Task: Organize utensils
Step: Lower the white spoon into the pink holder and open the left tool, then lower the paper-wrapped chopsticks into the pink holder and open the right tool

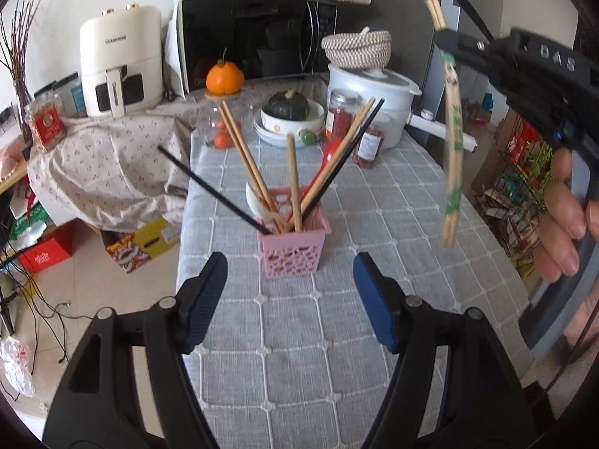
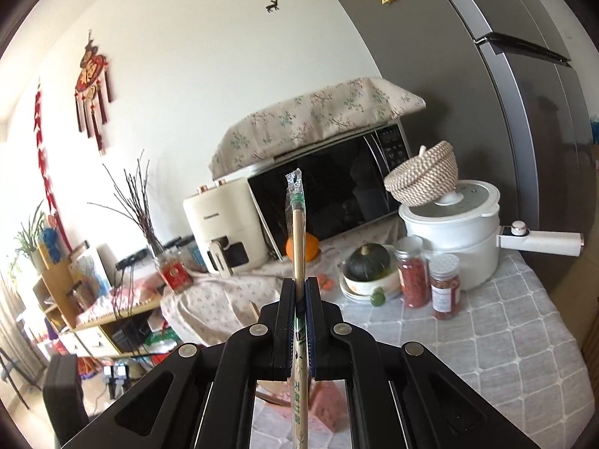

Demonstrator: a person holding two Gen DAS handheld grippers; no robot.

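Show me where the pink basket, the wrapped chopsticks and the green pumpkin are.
pink basket [image 1: 291,258]: left wrist view, front wall.
wrapped chopsticks [image 1: 455,142]: left wrist view, middle of wrapper.
green pumpkin [image 2: 367,260]: right wrist view, its side.

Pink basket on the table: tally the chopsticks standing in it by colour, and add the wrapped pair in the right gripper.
Wooden chopsticks in the pink basket: 4
Black chopsticks in it: 2
Wrapped pair in the right gripper, counted as sticks: 2
Total: 8

White wall [image 2: 187,56] with red hangings [image 2: 91,86] at upper left; grey refrigerator [image 2: 486,93] at right; tiled floor [image 1: 93,292] at lower left; daylight throughout.
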